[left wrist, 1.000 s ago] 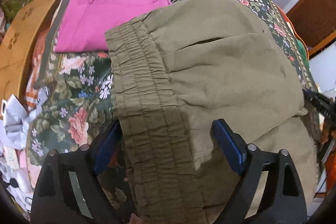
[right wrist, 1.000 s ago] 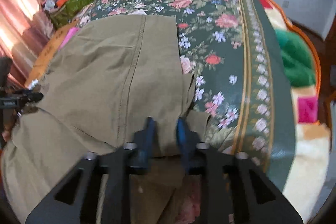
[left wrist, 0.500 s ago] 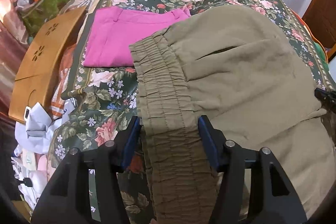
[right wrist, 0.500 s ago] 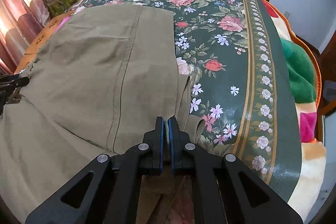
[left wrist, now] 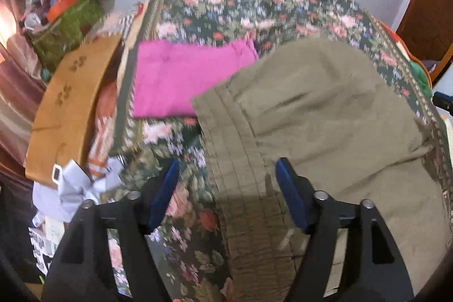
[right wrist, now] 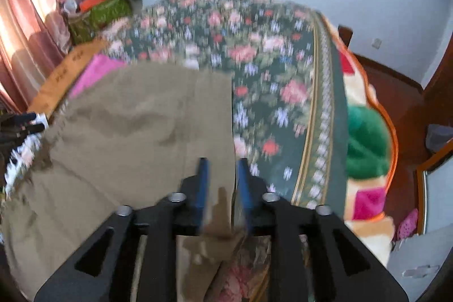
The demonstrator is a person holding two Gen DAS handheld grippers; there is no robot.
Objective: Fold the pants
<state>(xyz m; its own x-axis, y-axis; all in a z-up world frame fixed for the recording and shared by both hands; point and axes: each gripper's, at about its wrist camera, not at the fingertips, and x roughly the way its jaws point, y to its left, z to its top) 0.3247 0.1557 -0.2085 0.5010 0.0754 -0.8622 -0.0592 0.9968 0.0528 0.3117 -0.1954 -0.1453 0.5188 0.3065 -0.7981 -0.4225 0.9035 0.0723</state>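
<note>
One pair of olive pants [left wrist: 325,115] is lying on the flowered bedspread [left wrist: 254,4], spread flat, folded over at least once. In the left wrist view the gathered waistband [left wrist: 235,160] is running from near the camera up and away toward the pink cloth, so the waist end is facing the left side of the bed and the pants' long axis is stretching off to the right, across the bed. In the right wrist view the straight far edge of the pants [right wrist: 127,132] is sitting approx. mid-bed, w/ a fold edge dropping down toward the camera.

Left gripper [left wrist: 226,174] is hovering w/ jaws spread wide and opening; the waistband is lying below and between the blue pads [left wrist: 165,194], pads not pressing on it — released.

Right gripper [right wrist: 220,174] is opening too, jaws a narrow gap apart; the edge of the pants is sitting between its blue pads [right wrist: 202,183], no squeeze showing — let go, cloth lying slack.

Count: one olive pants, one folded pink cloth [left wrist: 181,81] just beyond the waistband, touching or overlapped at its corner. One wooden board [left wrist: 68,104] beside the bed's left side. One green fuzzy item [right wrist: 365,143] at the bed's right edge. Two grippers. Both views blurred, fine detail hard to tell.
</note>
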